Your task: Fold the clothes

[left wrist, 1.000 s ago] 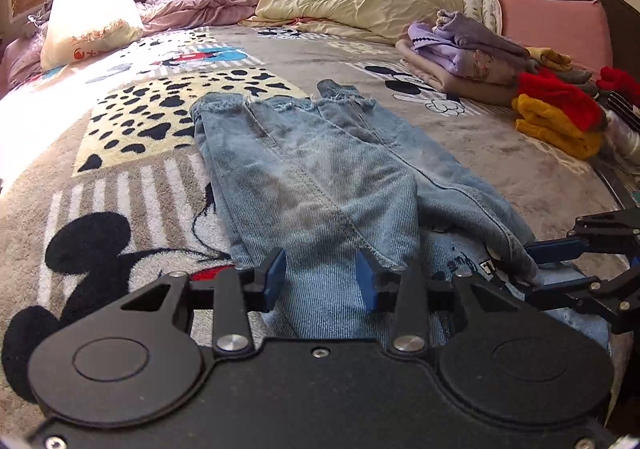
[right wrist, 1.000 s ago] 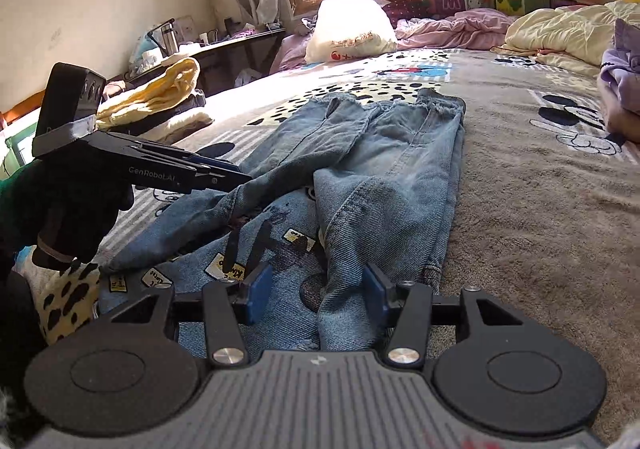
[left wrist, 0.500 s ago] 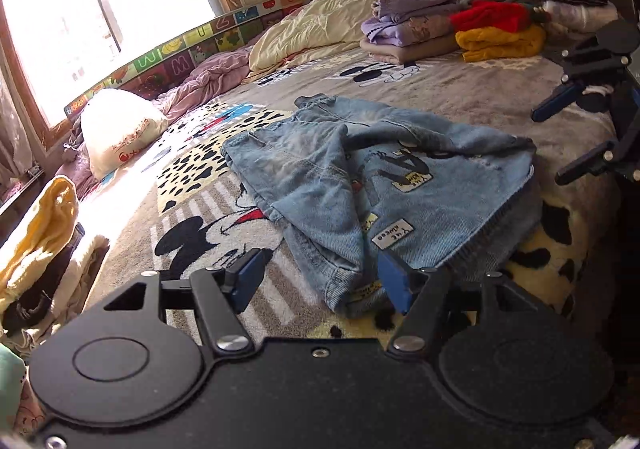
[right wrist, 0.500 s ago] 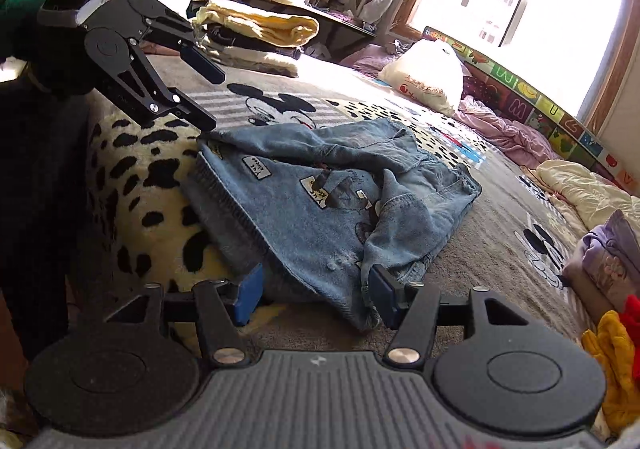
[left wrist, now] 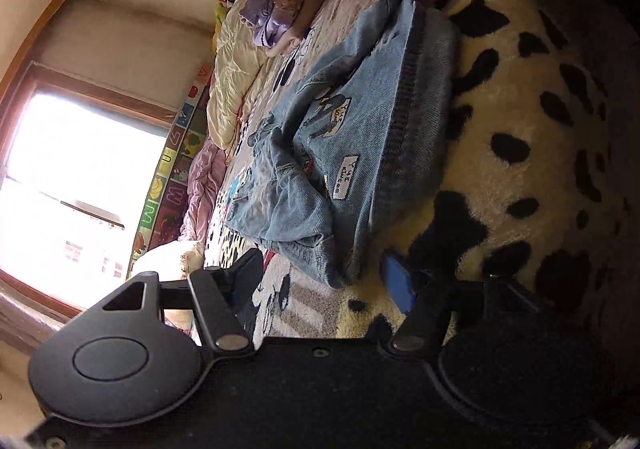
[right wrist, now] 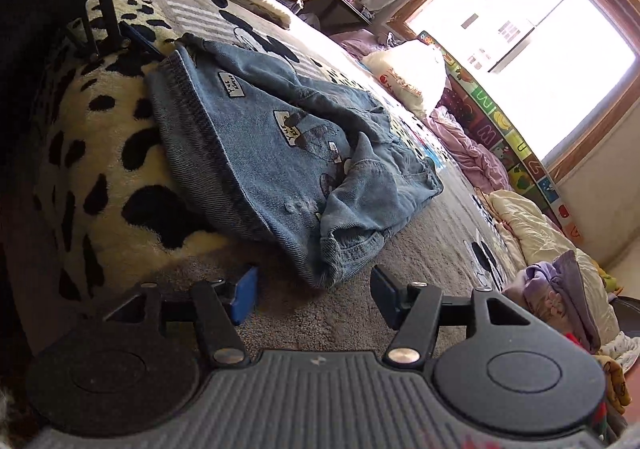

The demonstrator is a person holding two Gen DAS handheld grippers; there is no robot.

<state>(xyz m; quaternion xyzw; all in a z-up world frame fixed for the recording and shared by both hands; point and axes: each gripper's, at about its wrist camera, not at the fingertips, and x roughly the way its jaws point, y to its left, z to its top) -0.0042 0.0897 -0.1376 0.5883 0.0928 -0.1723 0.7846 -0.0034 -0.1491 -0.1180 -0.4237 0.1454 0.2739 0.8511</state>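
Left wrist view: the left gripper (left wrist: 324, 273) is sitting at the bottom of the frame with its jaws spread wide, grasping nothing. Just beyond it, the folded jeans (left wrist: 344, 153) are lying mid-frame on the spotted blanket (left wrist: 532, 153), and a clothes pile (left wrist: 288, 5) is resting at the top. In the right wrist view, the right gripper (right wrist: 314, 299) is likewise hanging released at the bottom centre, the jeans (right wrist: 272, 145) lying just ahead, a window (right wrist: 532, 33) glowing upper right.
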